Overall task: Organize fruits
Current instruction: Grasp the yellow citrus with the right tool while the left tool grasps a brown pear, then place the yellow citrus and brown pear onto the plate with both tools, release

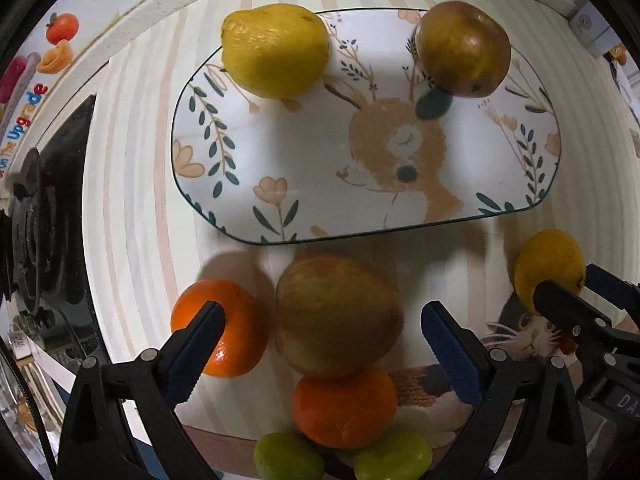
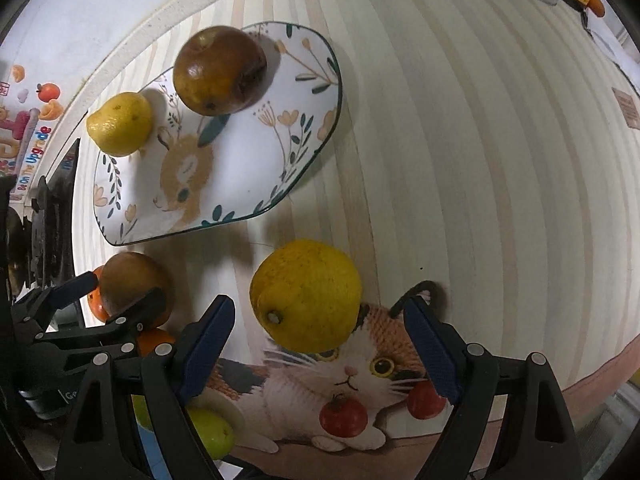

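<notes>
Two fruits already sit on the deer-print plate (image 1: 280,208): a lemon (image 1: 274,50) and a brown apple (image 1: 464,48) at its far edge. The rest wait on the table (image 2: 480,160): another apple (image 1: 338,316) between the left tongs (image 1: 320,344), whose jaws gape without touching it, two oranges (image 1: 220,328) and green fruits nearby. The right tongs (image 2: 316,344) stand open around a second lemon (image 2: 306,294), ungripped. By my reckoning, under half done
</notes>
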Available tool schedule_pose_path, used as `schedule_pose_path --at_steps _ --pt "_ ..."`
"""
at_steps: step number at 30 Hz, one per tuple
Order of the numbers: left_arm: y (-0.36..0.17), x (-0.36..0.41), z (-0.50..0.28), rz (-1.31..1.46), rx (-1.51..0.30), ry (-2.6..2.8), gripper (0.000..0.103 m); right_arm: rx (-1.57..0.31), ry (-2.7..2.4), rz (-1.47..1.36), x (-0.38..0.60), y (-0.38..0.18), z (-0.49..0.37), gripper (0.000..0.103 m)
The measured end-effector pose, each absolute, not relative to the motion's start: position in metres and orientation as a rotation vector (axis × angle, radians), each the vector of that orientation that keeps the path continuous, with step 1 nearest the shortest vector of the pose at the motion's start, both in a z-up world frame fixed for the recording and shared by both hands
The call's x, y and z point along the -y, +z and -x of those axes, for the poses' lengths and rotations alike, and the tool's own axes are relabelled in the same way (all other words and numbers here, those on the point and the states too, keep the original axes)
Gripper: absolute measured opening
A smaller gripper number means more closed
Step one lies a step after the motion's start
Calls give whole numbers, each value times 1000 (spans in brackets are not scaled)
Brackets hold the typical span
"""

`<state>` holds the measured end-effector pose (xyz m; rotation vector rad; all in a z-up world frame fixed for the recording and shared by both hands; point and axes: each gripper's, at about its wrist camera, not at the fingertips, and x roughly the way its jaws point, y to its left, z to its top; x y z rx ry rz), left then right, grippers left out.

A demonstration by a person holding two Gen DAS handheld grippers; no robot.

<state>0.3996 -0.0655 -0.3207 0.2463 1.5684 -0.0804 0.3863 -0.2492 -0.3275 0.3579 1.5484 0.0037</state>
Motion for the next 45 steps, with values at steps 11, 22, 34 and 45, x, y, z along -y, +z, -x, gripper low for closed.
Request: schedule_pose_path --at_steps 11,22,34,45 --pt "-334 79 -398 -270 -1574 -110 64 -1541 36 -391 248 -335 -391 66" --pt "-318 87 -399 -202 -1558 -152 62 -1507 65 -380 236 -320 -392 60" --pt "-236 44 -439 -42 -1464 -212 62 -1385 149 -417 224 -265 -422 60" --pt "-285 2 -505 -3 -1548 -86 62 -1433 223 -451 155 -318 -475 60"
